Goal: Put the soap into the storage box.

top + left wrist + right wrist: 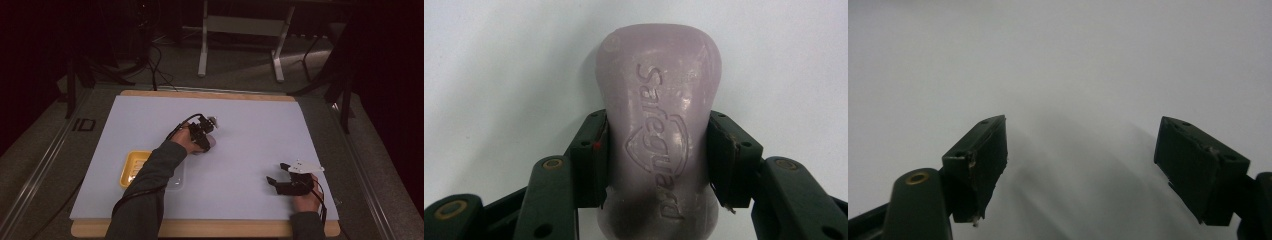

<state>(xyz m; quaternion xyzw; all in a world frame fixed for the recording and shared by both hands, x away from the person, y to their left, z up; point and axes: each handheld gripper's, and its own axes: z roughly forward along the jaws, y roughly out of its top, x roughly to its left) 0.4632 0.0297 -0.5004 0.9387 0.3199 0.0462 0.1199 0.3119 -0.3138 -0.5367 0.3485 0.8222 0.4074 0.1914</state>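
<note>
A pale lilac bar of soap (pixel 659 100) with a stamped brand name lies on the white mat (pixel 250 125). My left gripper (pixel 656 155) is shut on it, one black pad pressing each long side at the bar's narrow waist. From above, the left gripper (pixel 204 134) sits near the mat's centre, pointing down, with a bit of the soap (pixel 213 142) peeking out beside it. My right gripper (pixel 278 174) rests at the front right of the mat. In its own view the right gripper (pixel 1080 160) is open, jaws wide apart over bare mat.
A yellow soap dish (pixel 132 168) sits at the front left of the mat, partly behind the left sleeve, with a clear plastic piece (pixel 176 179) beside it. The mat lies on a wooden board (pixel 200 229). Table legs and cables stand beyond the far edge.
</note>
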